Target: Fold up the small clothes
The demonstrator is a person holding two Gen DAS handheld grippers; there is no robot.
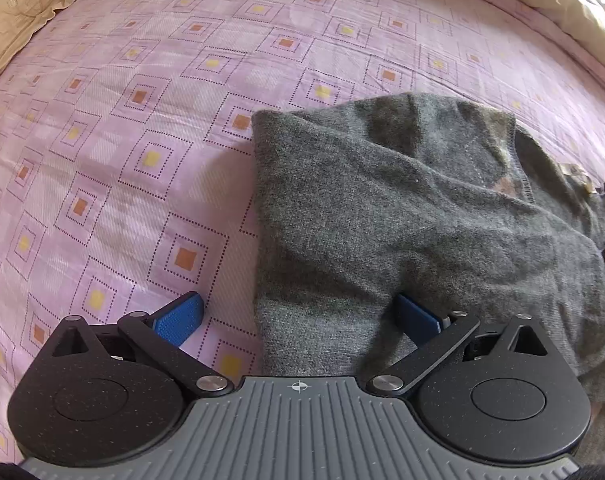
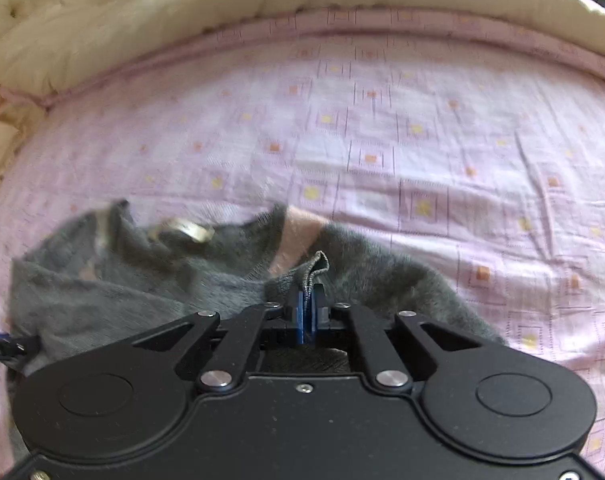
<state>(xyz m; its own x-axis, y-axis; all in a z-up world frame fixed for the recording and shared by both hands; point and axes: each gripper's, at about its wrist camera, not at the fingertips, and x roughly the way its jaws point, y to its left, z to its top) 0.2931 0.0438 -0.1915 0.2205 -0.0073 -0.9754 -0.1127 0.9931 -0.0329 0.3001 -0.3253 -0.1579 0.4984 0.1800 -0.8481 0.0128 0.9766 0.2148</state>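
Pink patterned bedsheet (image 1: 142,160) bears grey garment (image 1: 422,220); cream bedding (image 2: 182,20), seemingly quilted, behind.

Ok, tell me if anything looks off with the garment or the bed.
Nothing is damaged or spilled. The grey garment lies rumpled and only partly folded on the pink sheet, one flap askew across it. The right claw is shut on a bunched edge; the left claw is open over the near edge.

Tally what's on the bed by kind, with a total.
Grey garment: 1
Pink patterned sheet: 1
Beige quilts: 1
Grippers: 2, left gripper open, right gripper shut on the garment
Total: 5
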